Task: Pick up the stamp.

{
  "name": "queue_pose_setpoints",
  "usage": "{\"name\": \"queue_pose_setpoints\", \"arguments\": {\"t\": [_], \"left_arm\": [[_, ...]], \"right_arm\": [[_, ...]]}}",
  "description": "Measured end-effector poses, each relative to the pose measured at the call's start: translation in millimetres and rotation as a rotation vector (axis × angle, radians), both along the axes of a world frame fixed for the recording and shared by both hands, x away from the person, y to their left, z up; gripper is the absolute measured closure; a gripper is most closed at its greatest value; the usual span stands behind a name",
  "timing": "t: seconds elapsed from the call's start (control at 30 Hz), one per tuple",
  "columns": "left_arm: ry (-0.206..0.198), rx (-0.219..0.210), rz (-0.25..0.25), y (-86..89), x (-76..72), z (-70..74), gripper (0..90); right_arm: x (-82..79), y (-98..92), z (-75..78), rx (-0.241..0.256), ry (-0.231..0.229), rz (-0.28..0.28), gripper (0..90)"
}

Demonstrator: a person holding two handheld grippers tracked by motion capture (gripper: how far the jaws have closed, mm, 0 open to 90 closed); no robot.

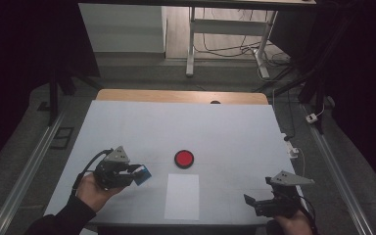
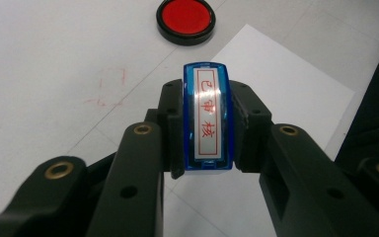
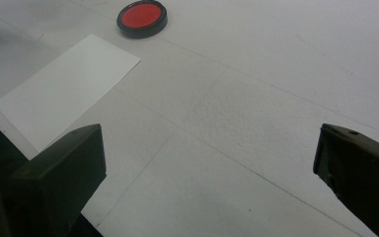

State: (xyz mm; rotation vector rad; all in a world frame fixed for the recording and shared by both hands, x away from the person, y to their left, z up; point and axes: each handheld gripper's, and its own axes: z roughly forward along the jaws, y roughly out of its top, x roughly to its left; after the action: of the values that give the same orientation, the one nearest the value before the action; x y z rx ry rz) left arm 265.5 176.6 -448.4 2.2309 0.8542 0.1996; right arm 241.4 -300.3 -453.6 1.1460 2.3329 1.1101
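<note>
White covering spreads over the table (image 1: 127, 122), dark room beyond. From the high view, we hold our left gripper (image 1: 136, 174) near the front-left edge, clenched on a blue stamp (image 1: 144, 173), forearm angled inward; our right gripper (image 1: 252, 201) waits near the front-right corner. In the left gripper view, the stamp (image 2: 208, 118) sits upright between the jaws, paper (image 2: 286, 89) and red ink pad (image 2: 185, 19) ahead. A tilted press could smear the print. In the right gripper view, our jaws stand wide apart, empty.
</note>
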Motion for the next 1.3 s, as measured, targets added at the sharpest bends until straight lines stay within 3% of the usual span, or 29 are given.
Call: {"name": "queue_pose_setpoints", "arguments": {"t": [0.4, 0.57, 0.73, 1.3], "left_arm": [[-0.031, -0.05, -0.05, -15.9, 10.9, 14.9, 70.3], [-0.041, -0.052, -0.073, -26.5, 14.2, 21.7, 70.3], [-0.031, -0.069, -0.102, -34.9, 18.8, 26.2, 70.3], [-0.054, -0.092, -0.2, -58.8, 23.2, 23.9, 70.4]], "right_arm": [[0.5, -0.1, -0.1, 0.003, 0.0, 0.001, 0.0], [0.6, -0.3, -0.1, 0.003, 0.001, 0.001, 0.0], [0.4, -0.4, 0.0, 0.004, 0.0, 0.001, 0.0], [-0.1, 0.3, -0.1, 0.001, -0.002, 0.003, 0.0]]}}
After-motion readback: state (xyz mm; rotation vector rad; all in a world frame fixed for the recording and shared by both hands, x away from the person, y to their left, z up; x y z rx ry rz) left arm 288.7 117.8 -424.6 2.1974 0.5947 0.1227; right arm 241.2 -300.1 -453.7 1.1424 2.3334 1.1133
